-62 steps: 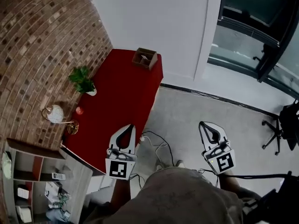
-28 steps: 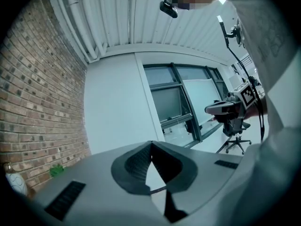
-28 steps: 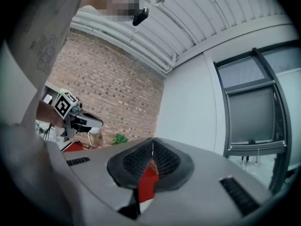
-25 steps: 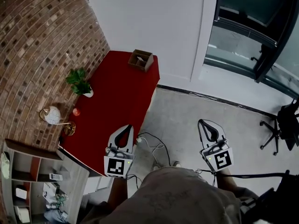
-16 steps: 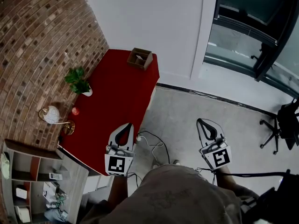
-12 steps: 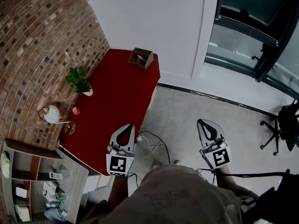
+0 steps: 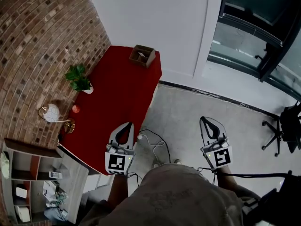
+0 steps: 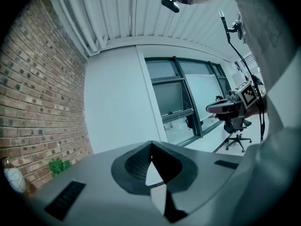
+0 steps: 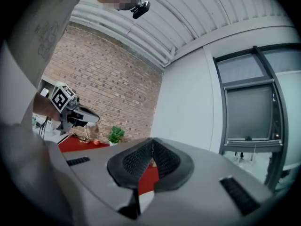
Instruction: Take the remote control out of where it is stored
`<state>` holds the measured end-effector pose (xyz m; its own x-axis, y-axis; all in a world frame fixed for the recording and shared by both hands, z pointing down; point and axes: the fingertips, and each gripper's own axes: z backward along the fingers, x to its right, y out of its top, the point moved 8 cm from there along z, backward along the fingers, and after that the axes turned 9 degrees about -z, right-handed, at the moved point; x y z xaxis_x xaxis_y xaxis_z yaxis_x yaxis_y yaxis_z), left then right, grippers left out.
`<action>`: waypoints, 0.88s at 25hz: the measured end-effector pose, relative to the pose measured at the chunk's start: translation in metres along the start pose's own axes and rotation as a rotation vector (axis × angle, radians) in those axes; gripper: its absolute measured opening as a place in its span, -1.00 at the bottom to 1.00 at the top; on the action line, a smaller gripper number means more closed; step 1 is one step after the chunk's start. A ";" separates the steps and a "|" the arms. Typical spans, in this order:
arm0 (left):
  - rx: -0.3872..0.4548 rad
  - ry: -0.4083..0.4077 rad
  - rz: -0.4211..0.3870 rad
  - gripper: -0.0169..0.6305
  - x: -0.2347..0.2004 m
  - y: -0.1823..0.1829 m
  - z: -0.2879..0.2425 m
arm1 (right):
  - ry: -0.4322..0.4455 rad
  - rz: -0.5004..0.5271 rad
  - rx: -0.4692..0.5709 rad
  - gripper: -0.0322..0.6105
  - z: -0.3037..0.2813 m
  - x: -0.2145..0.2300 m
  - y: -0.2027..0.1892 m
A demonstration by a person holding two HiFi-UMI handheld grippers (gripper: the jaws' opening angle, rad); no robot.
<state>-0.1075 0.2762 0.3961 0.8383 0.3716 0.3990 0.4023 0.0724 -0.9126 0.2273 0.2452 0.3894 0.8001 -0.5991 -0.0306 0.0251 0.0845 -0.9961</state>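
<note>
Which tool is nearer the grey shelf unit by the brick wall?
Left. The left tool is at the red table's near corner, just right of the shelf unit in the head view; the right tool is farther right, over the floor.

Wall [image 7: 33, 41]: rough matt brick. Bench [image 7: 117, 102]: smooth matt red. Left tool [image 7: 127, 125], right tool [image 7: 205, 120]: matt grey plastic, ribbed black pads [image 9: 136, 161].

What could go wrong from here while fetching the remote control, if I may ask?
White cables lie on the floor beside the red table; a step toward it could snag them.
Left gripper and right gripper are both shut and empty; one must open before any grasp.
The wooden box's contents are too small to tell, so reaching there may be a wrong guess.
</note>
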 end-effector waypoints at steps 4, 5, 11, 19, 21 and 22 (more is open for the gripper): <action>-0.018 -0.021 0.012 -0.95 0.006 -0.004 -0.006 | 0.005 -0.002 -0.011 -0.86 0.000 0.002 -0.001; -0.019 -0.024 0.012 -0.95 0.007 -0.004 -0.008 | 0.003 -0.004 -0.008 -0.86 0.001 0.003 -0.001; -0.029 -0.035 0.014 -0.95 0.012 0.000 -0.018 | 0.000 -0.008 0.011 -0.86 0.004 0.011 0.000; -0.029 -0.034 0.016 -0.95 0.023 0.004 -0.025 | 0.034 -0.012 0.004 -0.86 0.005 0.020 -0.002; -0.015 -0.035 0.011 -0.95 0.025 0.008 -0.027 | 0.041 -0.041 0.001 -0.86 0.006 0.023 -0.003; -0.012 -0.034 0.009 -0.95 0.026 0.009 -0.028 | 0.045 -0.064 -0.001 -0.86 0.007 0.025 -0.003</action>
<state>-0.0716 0.2606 0.4006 0.8292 0.4034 0.3870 0.3989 0.0581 -0.9152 0.2514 0.2349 0.3926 0.7692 -0.6383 0.0295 0.0750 0.0443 -0.9962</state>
